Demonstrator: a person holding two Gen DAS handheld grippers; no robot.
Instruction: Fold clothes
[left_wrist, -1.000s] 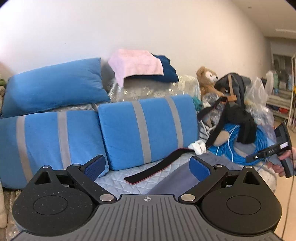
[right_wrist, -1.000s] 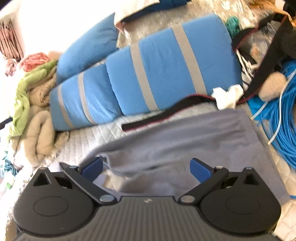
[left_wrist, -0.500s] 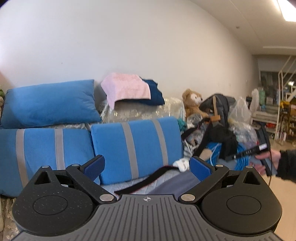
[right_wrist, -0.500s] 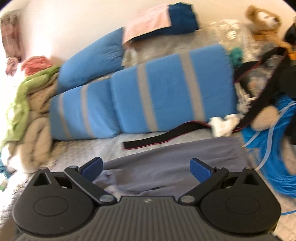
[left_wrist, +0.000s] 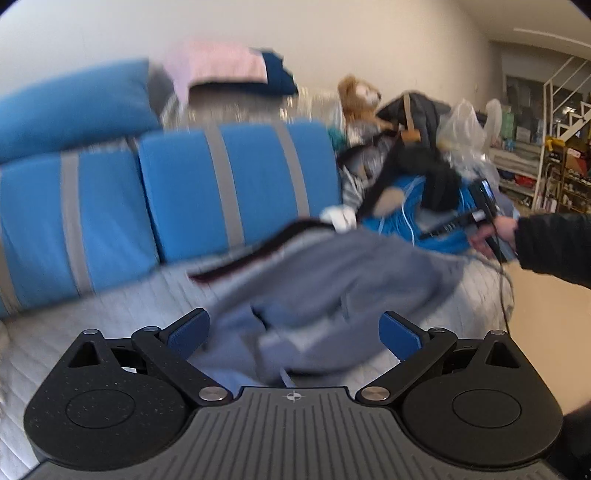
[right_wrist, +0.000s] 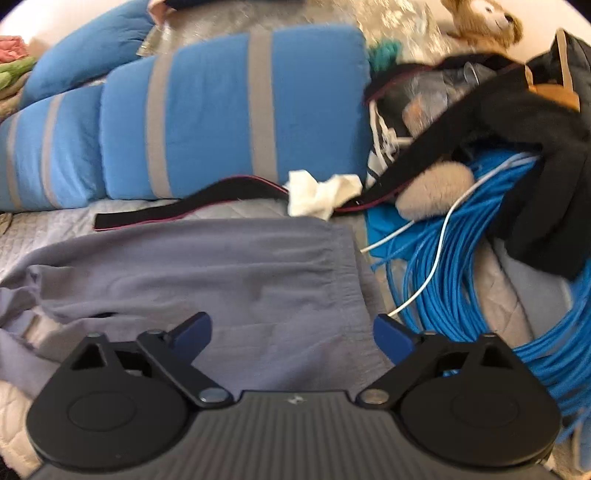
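Observation:
A grey garment (right_wrist: 236, 273) lies crumpled on the quilted sofa seat (right_wrist: 40, 236), its elastic waistband (right_wrist: 349, 266) toward the right. My right gripper (right_wrist: 291, 332) hovers low over the waistband end. Its jaws are wide and closing, with cloth below them but nothing pressed between the pads. In the left wrist view the same garment (left_wrist: 332, 280) is blurred. My left gripper (left_wrist: 294, 332) stands open just above its bunched near end, holding nothing. A hand in a black sleeve (left_wrist: 546, 243) holds the other gripper at the far right.
Blue cushions with grey stripes (right_wrist: 221, 110) line the back. A black strap (right_wrist: 177, 214) and a white cloth (right_wrist: 321, 192) lie behind the garment. A blue cable coil (right_wrist: 469, 258), a black bag (right_wrist: 535, 122) and a teddy bear (right_wrist: 484, 18) crowd the right side.
Both grippers have dropped toward the grey garment, which now fills the lower views. The right gripper has shifted toward the waistband end, and its jaws have narrowed a little.

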